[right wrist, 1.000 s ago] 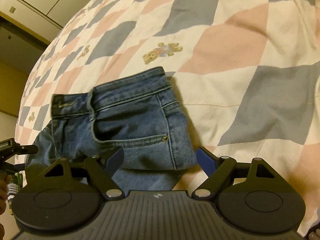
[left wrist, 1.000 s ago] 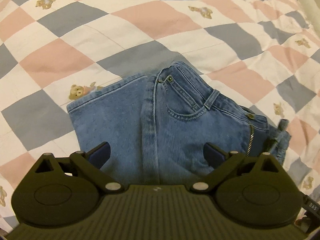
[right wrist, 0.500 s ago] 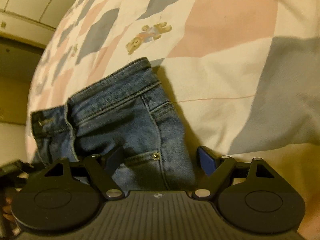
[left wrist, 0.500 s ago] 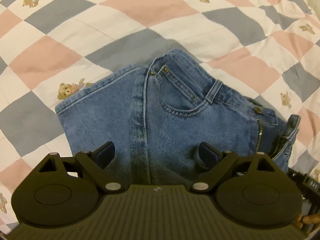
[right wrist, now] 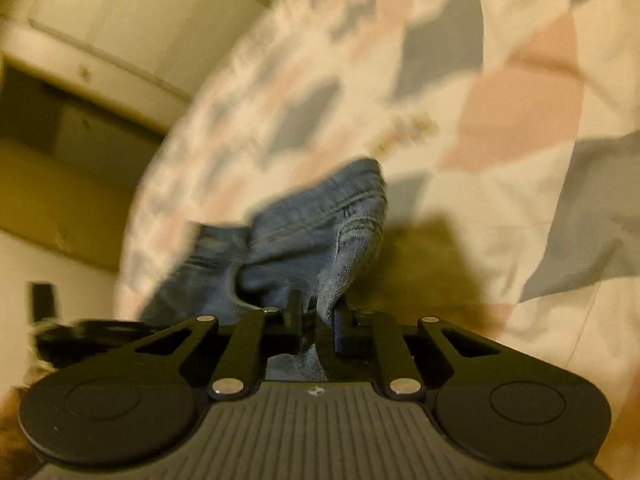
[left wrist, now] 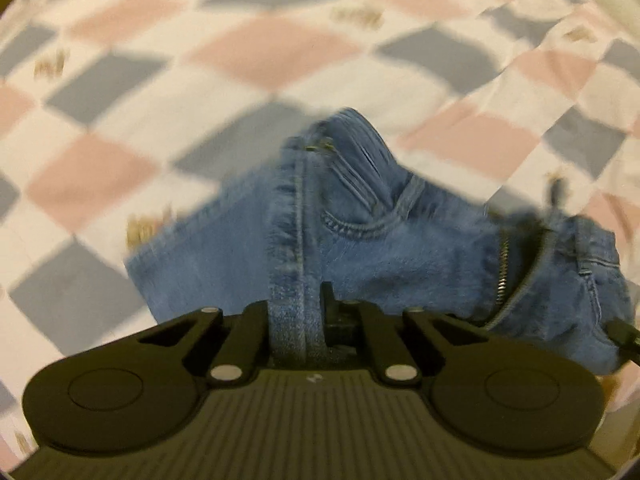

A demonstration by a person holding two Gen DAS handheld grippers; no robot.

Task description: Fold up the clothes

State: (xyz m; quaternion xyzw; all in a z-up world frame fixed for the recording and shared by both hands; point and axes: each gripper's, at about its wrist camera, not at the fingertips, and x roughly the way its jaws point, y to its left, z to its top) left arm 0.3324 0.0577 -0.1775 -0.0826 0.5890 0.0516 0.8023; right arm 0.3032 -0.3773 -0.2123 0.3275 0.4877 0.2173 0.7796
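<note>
Folded blue jeans (left wrist: 372,240) hang lifted off a checked bedspread (left wrist: 248,52), bunched into a peak, with the open zip at the right. My left gripper (left wrist: 295,312) is shut on the jeans, its jaws pinching the thick side seam at the near edge. In the right wrist view the same jeans (right wrist: 320,220) rise as a crumpled fold, and my right gripper (right wrist: 318,320) is shut on their near edge beside a pocket seam. Both views are motion-blurred. The other gripper's dark tip shows at the far right of the left wrist view.
The pink, grey and white bedspread (right wrist: 500,120) with small bear prints fills the area around the jeans. In the right wrist view a cream wall panel (right wrist: 132,12) and a dark doorway lie beyond the bed's left edge.
Both grippers went from open over the flat jeans to shut on the near edge. The jeans have been lifted and bunched, and both views now tilt and blur with motion.
</note>
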